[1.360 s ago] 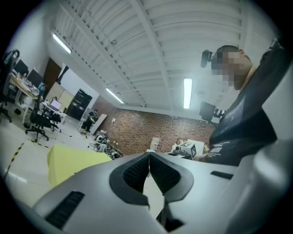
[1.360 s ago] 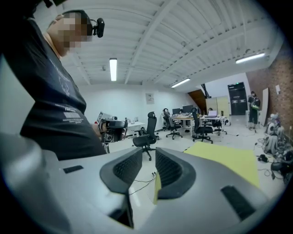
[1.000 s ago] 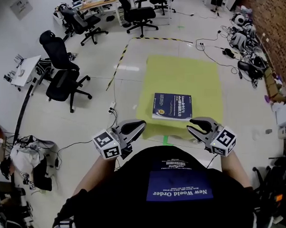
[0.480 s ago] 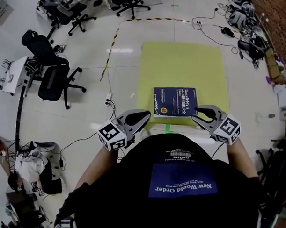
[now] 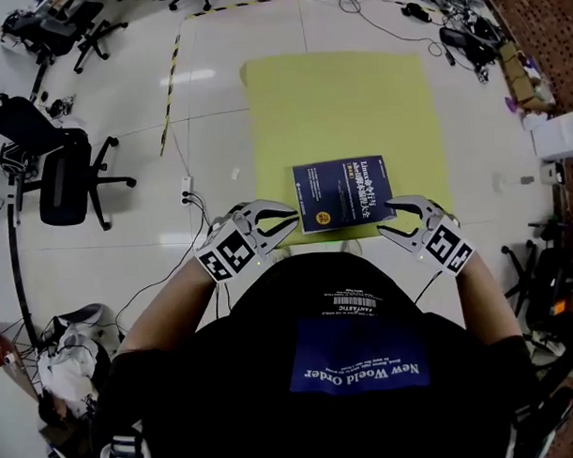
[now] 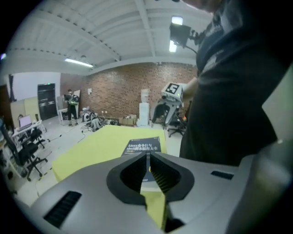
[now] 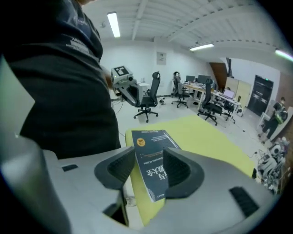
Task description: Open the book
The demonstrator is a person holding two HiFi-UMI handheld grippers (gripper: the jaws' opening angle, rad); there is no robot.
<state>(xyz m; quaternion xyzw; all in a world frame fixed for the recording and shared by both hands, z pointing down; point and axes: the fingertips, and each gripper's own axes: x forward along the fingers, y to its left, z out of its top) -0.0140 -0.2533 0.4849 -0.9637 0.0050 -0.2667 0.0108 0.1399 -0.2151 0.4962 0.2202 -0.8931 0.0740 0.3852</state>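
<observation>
- Both my tongs have dropped and pushed forward. A second ago they hung short of the dark blue softcover book (image 5: pixel 342 192); now they flank its near edge, 1 at each near corner.
- Left tongs (image 5: pixel 288 220): clenched, pads together, nothing between them. They sit just beside the book's near-left corner; I see no contact.
- Right tongs (image 5: pixel 387 219): released. The jaws have just been opening and now stand apart. The right gripper view shows the book's cover through the gap, but it lies beyond the pads and nothing is pinched.
- The book has not moved. It lies flat and shut, cover up, near my edge of the flat yellow surface (image 5: pixel 338 99).
- My read: this is the approach, with 0 progress on the opening itself.
- The widening right jaws suggest that side will take the cover edge, while the shut left could pin the book down.
- I can't tell from these views which side is the spine.
- Risk: a thin cover lying flush gives the pads little to catch, and the whole book may slide on the yellow surface.
</observation>
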